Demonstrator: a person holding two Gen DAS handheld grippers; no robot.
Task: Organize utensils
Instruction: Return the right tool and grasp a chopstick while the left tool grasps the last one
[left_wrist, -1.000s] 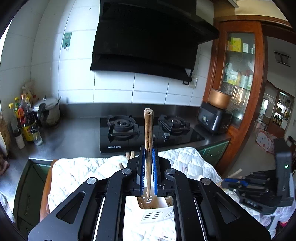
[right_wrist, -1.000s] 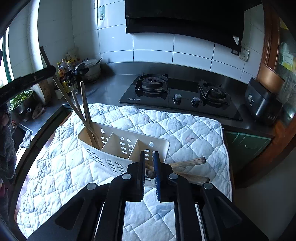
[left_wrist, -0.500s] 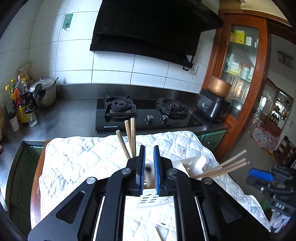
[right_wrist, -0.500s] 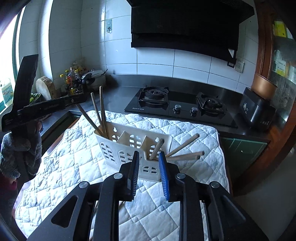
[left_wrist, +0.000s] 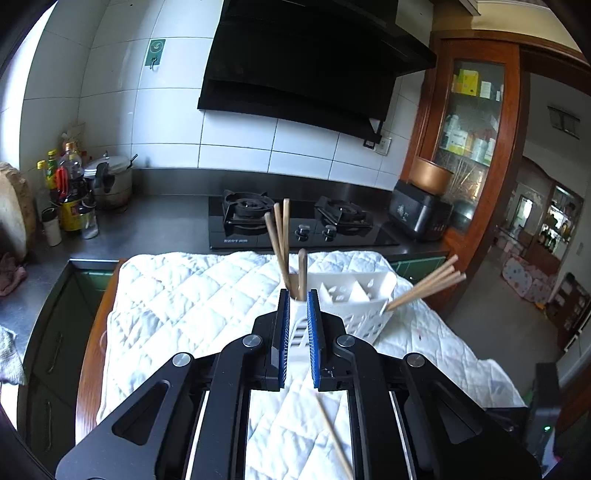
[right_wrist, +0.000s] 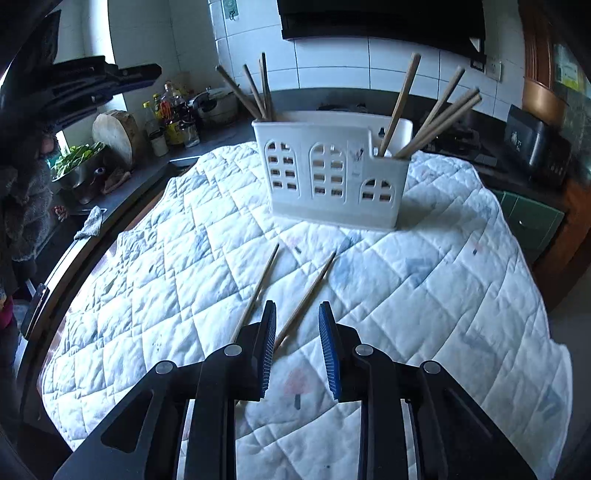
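Two loose wooden chopsticks (right_wrist: 308, 295) lie lengthwise toward the white caddy (right_wrist: 332, 177) (others stand inside). Right gripper (right_wrist: 297, 328) and left gripper (left_wrist: 297, 317) gape, released.

Left gripper (left_wrist: 297, 321) raised, jaws narrowly apart, right gripper (right_wrist: 297, 334) low, jaws parted, empty

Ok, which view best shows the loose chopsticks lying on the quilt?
The right wrist view: both loose chopsticks lie in full on the quilted cloth, just ahead of the open right gripper. The left wrist view shows only one, partly hidden behind the left gripper.
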